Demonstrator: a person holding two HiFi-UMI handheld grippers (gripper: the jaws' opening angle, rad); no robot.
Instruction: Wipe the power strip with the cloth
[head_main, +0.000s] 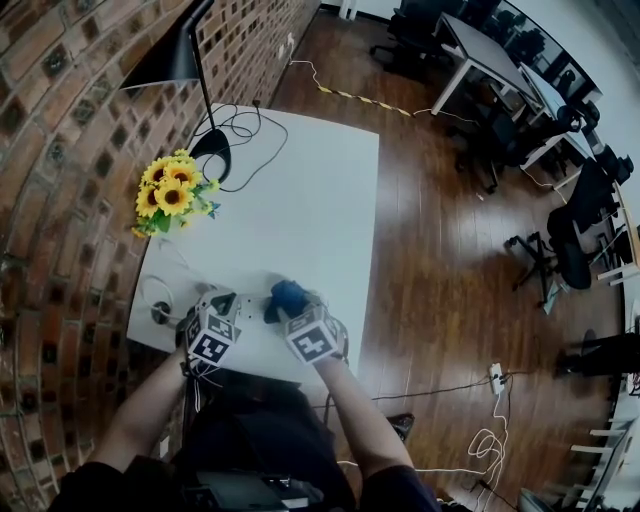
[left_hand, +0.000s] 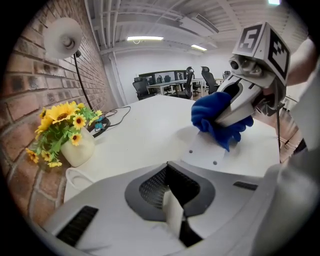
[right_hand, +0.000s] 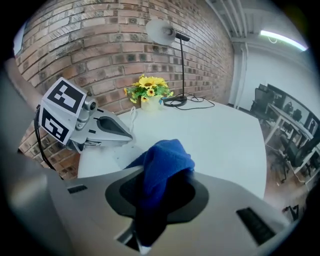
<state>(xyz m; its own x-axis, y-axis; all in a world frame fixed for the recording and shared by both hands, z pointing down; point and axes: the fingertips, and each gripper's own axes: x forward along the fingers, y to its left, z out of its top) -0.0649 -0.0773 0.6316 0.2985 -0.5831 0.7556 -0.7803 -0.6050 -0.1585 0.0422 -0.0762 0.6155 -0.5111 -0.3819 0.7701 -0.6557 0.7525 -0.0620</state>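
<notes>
White plastic power strip (left_hand: 202, 151) at near edge of white table (head_main: 300, 190): right claw (left_hand: 218, 123) grips blue fabric cloth (right_hand: 162, 161) on it, left claw (right_hand: 130, 134) closed.

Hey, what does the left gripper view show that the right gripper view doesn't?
Only the left gripper view: the right gripper from outside, holding the blue cloth against the white power strip. Only the right gripper view: the left gripper from outside, jaws together. Both: the cloth, the sunflowers, the desk lamp, the brick wall and the white table.
</notes>
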